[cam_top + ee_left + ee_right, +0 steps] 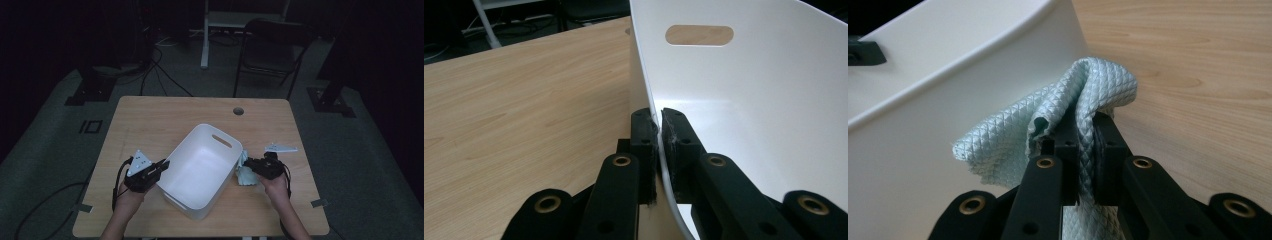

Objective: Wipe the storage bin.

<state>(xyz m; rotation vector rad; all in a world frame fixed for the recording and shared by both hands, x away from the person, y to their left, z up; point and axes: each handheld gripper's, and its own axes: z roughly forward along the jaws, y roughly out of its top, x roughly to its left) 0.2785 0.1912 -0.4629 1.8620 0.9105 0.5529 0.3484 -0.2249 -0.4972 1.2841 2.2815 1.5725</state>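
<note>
White tub (pixel 200 170) mid-table between both hands; bare wood (pixel 150 120) beyond, seemingly passable.

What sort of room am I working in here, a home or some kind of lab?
Probably a lab or recording studio, not a home: dark surroundings, cables trailing across grey carpet, a folding chair, and a lone wooden table holding just a white bin and a pale blue cloth.

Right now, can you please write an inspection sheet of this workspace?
Surface: wooden table, round hole near far edge.
Job's things: white tub tilted; pale blue cloth beside its outer wall.
Clutter: nothing seen.
Grippers: left hand-held gripper shut on the tub's wall; right hand-held gripper shut on the cloth.
Cables: black cable loops from left gripper; more on floor.
Surroundings: dark room, folding chair behind table.
</note>
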